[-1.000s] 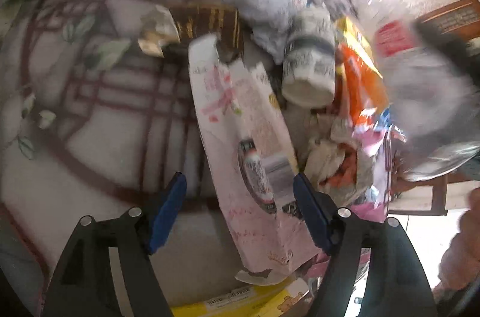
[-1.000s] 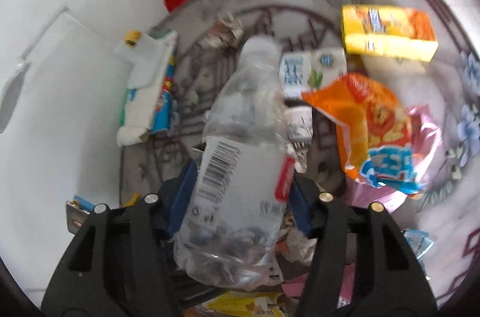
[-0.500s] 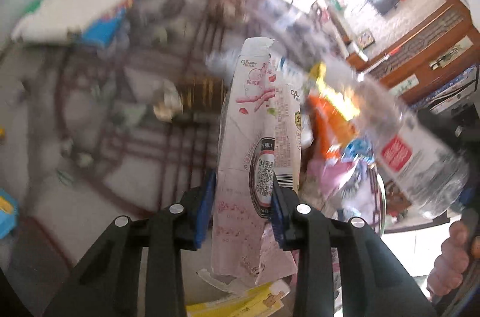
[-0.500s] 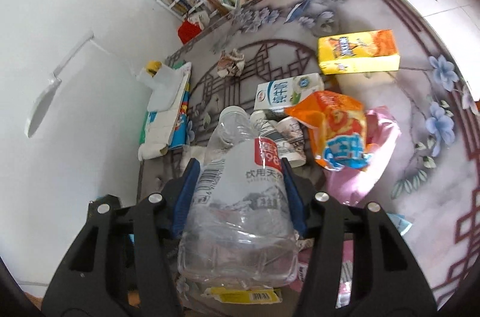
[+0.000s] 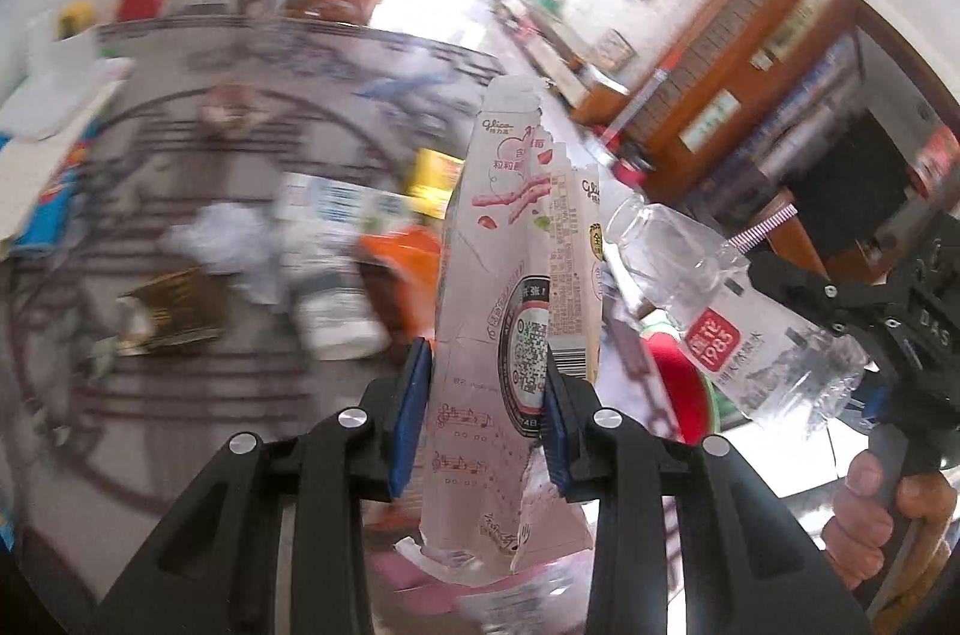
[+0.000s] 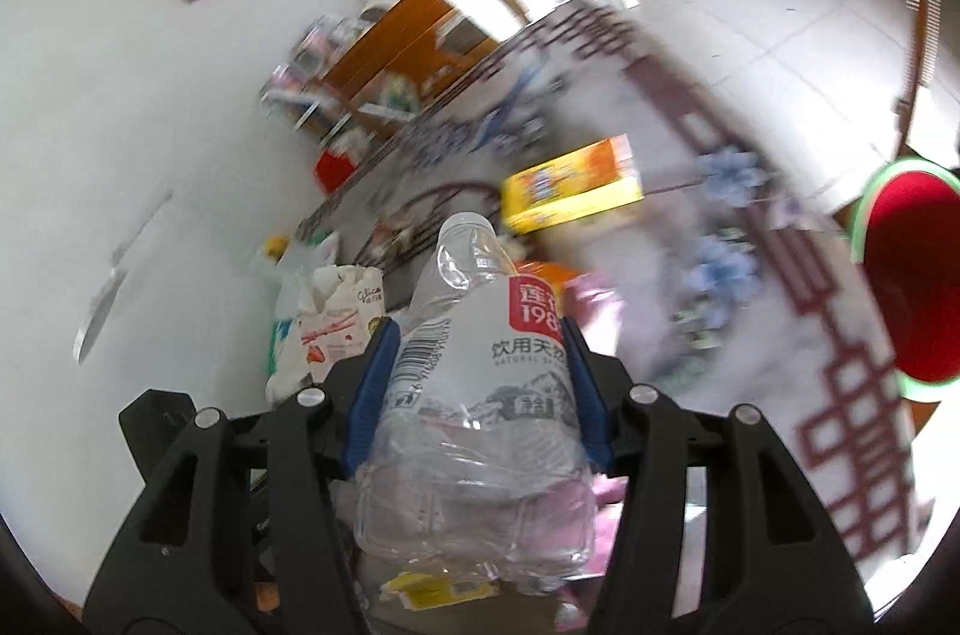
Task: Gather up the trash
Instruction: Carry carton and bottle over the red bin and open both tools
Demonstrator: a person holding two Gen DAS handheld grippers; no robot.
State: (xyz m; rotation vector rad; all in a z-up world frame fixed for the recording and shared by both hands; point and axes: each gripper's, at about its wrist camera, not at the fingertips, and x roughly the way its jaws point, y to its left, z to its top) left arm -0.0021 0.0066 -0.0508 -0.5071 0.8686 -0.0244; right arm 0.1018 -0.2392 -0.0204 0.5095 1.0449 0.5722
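My left gripper (image 5: 486, 395) is shut on a torn pink-and-white snack box (image 5: 516, 275) and holds it upright above the rug. My right gripper (image 6: 477, 383) is shut on a crushed clear plastic bottle (image 6: 480, 395) with a red label. The bottle (image 5: 720, 317) and the right gripper also show at the right of the left wrist view. The snack box (image 6: 336, 323) shows just left of the bottle in the right wrist view. A red bin with a green rim (image 6: 918, 269) is at the far right, and shows behind the box in the left wrist view (image 5: 678, 383).
Litter lies on the patterned rug (image 5: 180, 407): a yellow box (image 6: 570, 194), an orange snack bag (image 5: 402, 245), a milk carton (image 5: 336, 209), crumpled paper (image 5: 222, 239) and a brown wrapper (image 5: 174, 311). Wooden furniture (image 5: 720, 53) stands beyond. A white wall (image 6: 120, 125) is at the left.
My left gripper closed on the snack box and lifted it off the rug. Both grippers rose and swung right with their loads, so the room and the red bin came into view.
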